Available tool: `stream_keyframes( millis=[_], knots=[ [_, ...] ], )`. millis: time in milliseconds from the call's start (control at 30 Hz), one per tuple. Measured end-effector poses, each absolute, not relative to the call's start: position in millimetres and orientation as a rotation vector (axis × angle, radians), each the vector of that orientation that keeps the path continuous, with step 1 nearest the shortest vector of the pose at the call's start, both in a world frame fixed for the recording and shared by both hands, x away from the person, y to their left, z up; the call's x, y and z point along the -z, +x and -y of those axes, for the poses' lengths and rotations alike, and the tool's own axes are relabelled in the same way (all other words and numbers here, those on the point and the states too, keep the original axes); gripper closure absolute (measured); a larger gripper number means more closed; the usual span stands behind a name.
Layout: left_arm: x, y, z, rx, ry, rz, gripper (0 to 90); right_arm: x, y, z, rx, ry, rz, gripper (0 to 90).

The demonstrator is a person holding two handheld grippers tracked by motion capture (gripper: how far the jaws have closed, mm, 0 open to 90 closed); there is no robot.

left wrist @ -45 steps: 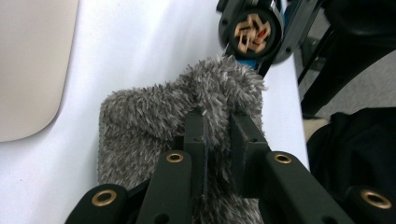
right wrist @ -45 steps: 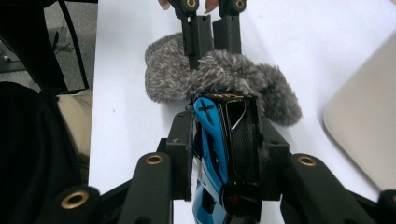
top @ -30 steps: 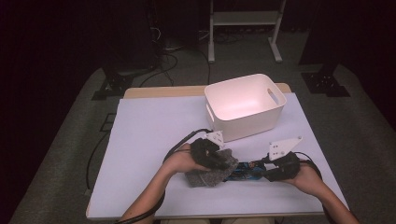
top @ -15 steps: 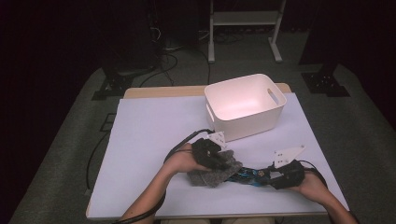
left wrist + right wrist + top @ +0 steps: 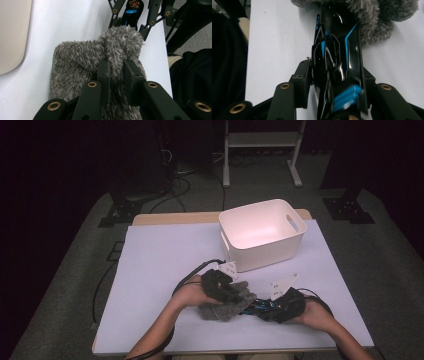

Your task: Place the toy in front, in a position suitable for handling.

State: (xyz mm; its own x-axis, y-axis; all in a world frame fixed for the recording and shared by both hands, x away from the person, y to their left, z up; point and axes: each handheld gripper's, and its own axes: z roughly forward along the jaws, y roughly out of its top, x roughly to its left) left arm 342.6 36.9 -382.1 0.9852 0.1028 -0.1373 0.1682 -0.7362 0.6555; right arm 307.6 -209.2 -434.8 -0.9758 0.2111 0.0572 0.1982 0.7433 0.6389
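Mid-stuffing here: my left gripper [image 5: 113, 72] pinches the fuzzy grey pouch [image 5: 97, 60], just in front of the white bin [image 5: 262, 232]. My right gripper [image 5: 334, 82], jaws just been opening, has the black-blue toy car [image 5: 337, 62] between them, nose at the pouch mouth. Next I'd push it deeper, I reckon.

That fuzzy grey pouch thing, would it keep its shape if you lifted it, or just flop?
The fuzzy grey pouch would probably flop: it bunches into a soft fold where the left tool pinches it. Its long pile suggests it is light and unlikely to slip. The glossy black and blue object entering it looks rigid.
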Motion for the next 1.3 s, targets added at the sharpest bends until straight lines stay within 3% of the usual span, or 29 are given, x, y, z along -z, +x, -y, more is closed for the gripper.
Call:
stream_keyframes(
  millis=[300, 700, 800, 867, 1000, 1100, 1167, 1300],
  knots=[
    [373, 342, -57, 0.111, 2.367, -0.217, 76.9, 436, 315, 203, -1.143, 0.306, -2.937, 55.5],
    [372, 330, -67, 0.049, 2.431, -0.191, 76.9, 436, 319, 141, -1.122, 0.128, -2.959, 55.4],
    [375, 330, -70, 0.056, 2.419, -0.195, 76.9, 437, 318, 144, -1.133, 0.163, -2.962, 53.7],
    [375, 329, -71, 0.054, 2.417, -0.195, 76.6, 436, 317, 150, -1.125, 0.197, -2.947, 47.2],
    [376, 329, -70, 0.051, 2.419, -0.195, 75.5, 435, 314, 168, -1.136, 0.259, -2.928, 46.4],
    [376, 328, -68, 0.053, 2.423, -0.197, 71.6, 435, 309, 182, -1.154, 0.302, -2.904, 49.6],
    [375, 327, -64, 0.049, 2.428, -0.194, 66.8, 436, 308, 187, -1.162, 0.31, -2.891, 56.7],
    [374, 324, -54, 0.035, 2.443, -0.179, 60.8, 439, 307, 187, -1.166, 0.313, -2.872, 59.0]
  ],
)
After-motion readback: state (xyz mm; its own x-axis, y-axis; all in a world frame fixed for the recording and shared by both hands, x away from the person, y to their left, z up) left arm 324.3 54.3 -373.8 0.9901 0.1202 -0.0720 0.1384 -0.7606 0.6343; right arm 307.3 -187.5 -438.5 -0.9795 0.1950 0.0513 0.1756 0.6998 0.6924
